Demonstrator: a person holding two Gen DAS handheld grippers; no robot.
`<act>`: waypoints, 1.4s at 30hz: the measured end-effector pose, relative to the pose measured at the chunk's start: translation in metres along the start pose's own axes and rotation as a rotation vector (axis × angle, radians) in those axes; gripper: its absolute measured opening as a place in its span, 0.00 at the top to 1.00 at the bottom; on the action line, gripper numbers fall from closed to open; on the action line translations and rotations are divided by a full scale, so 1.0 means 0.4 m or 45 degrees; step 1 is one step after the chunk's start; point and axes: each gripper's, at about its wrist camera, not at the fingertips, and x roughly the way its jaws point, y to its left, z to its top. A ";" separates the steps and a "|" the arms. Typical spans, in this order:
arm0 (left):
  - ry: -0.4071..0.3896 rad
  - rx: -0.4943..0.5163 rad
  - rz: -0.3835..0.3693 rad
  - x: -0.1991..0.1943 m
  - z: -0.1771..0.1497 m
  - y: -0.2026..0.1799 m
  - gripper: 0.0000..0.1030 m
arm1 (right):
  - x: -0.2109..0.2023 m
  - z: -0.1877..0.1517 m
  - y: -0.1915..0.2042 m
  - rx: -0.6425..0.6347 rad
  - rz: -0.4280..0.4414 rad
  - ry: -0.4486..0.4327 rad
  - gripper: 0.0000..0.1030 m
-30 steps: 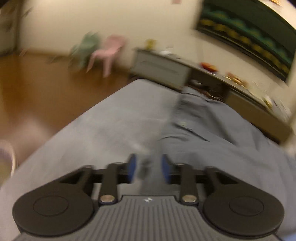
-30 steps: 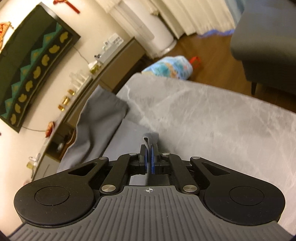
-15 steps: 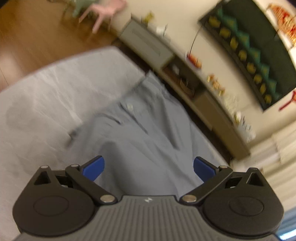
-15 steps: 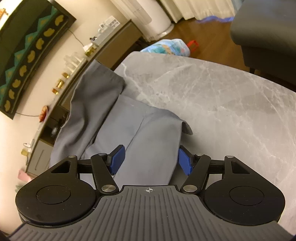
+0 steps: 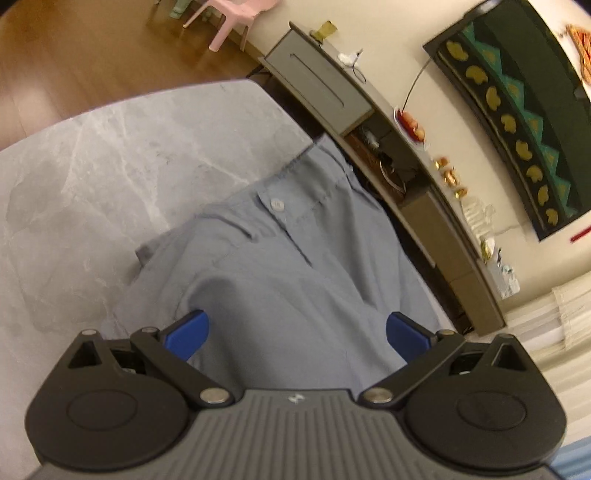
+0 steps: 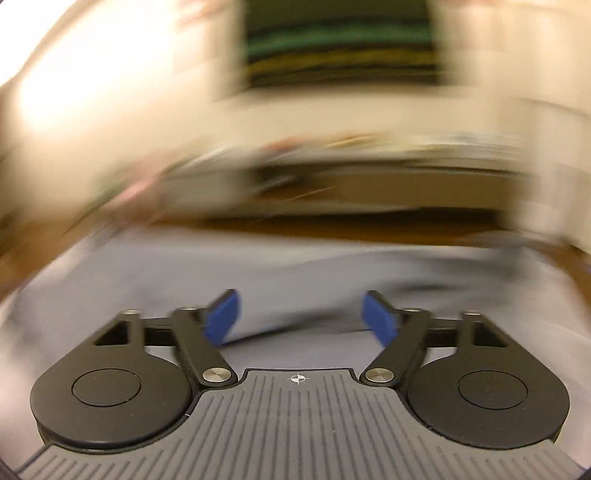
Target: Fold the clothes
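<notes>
Presently, one garment is recorded: a grey-blue buttoned shirt (image 5: 295, 266), laid on a grey marble-patterned table (image 5: 110, 166). A sleeve or side panel is seen folded in over the body, with a rounded fold edge near the camera; the collar and a white button (image 5: 277, 204) are shown at the far end, close to the table edge. A low sideboard (image 5: 369, 122) and a pink chair (image 5: 236, 14) are noted beyond.

Left gripper (image 5: 297, 334): blue pads held wide apart above the cloth, nothing clamped between them.

Right gripper (image 6: 301, 319): jaws have just been opening; pads are set apart, with no cloth pinched. Its view is heavily smeared, and only grey fabric (image 6: 295, 269) can be made out below.

Progress is judged as partial: one inward fold appears laid and released. The remaining side and the lengthwise folds are judged outstanding, though the far sleeve cannot be clearly told.
</notes>
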 end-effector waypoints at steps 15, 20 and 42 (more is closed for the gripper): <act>0.021 -0.003 -0.095 -0.001 0.011 0.030 0.00 | 0.441 0.086 0.404 -0.421 0.498 0.547 0.96; -0.305 -0.064 -0.152 -0.099 0.037 0.069 0.05 | 0.183 0.128 0.393 -0.355 0.467 0.109 1.00; 0.007 0.060 -0.187 -0.027 0.029 0.066 0.10 | 0.464 0.075 0.847 -1.137 0.334 0.383 1.00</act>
